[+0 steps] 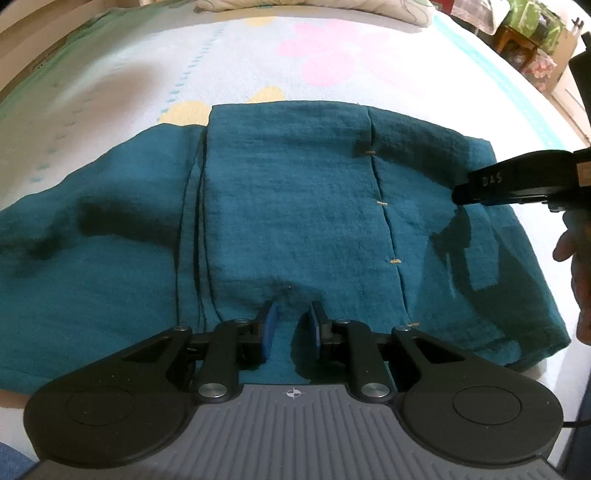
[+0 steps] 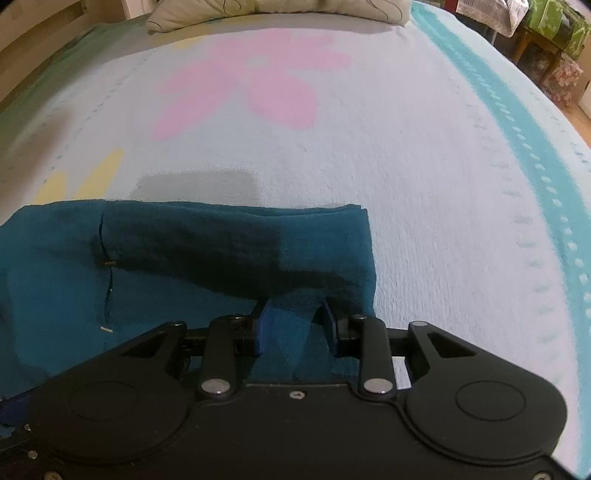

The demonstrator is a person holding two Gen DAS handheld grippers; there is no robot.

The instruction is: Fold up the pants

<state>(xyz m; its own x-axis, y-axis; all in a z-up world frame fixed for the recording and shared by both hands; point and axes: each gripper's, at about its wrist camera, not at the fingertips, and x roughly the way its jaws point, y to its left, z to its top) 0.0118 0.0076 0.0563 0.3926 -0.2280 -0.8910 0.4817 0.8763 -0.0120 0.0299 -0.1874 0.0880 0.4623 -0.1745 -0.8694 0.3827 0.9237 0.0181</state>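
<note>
Teal pants (image 1: 288, 206) lie flat on a pale flowered bedspread (image 1: 240, 59), partly folded, with a folded panel in the middle and tan stitch marks along a seam. Left gripper (image 1: 290, 326) sits low over the near edge of the fabric, jaws apart, blue pads (image 1: 269, 325) flanking a bit of cloth but not pinching it. Only the left wrist view shows the whole garment spread, plus the right gripper's black body coming in from the right over the pants' right part, with a hand (image 1: 576, 266) behind it. Right wrist view shows the right gripper (image 2: 295, 325) with jaws apart over the pants' right end, cloth between the pads, and a pillow (image 2: 277, 11) at the bed's far end.
</note>
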